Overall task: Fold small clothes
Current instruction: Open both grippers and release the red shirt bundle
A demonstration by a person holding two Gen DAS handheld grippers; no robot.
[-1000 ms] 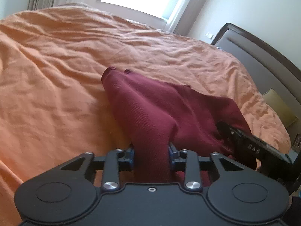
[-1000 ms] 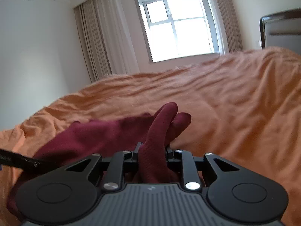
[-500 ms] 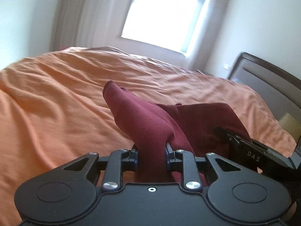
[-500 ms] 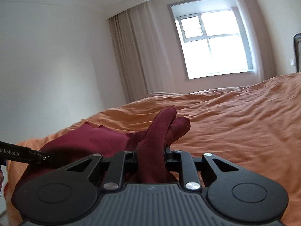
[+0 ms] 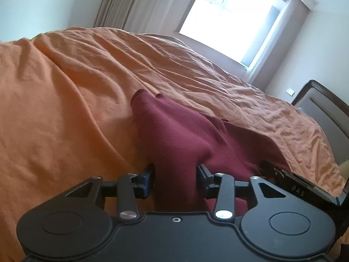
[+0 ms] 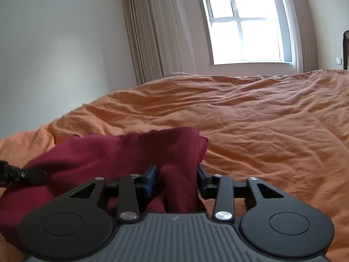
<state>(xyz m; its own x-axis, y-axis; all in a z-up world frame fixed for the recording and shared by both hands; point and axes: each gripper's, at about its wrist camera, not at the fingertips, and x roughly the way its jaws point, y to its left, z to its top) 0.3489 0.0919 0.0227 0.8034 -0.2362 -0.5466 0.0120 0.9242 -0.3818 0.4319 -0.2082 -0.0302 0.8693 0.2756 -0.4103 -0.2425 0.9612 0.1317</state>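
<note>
Open orange duvet [image 6: 272, 131] spreads wide from 10 to 3 o'clock, reaching the window wall. The left gripper [image 5: 175, 174] sits low and tilted, fingers pinching a bunched corner of the maroon garment [image 5: 185, 135]. The right gripper [image 6: 176, 176] pinches another corner. The garment's long axis stretches between them, its free ends pointing toward 12.

A wrinkled orange bedspread [image 6: 261, 118] is spread before a bright window [image 6: 244, 26]; beige curtains [image 6: 148, 32], pale walls [image 6: 54, 43] and a dark headboard [image 5: 322, 107] are seen.
</note>
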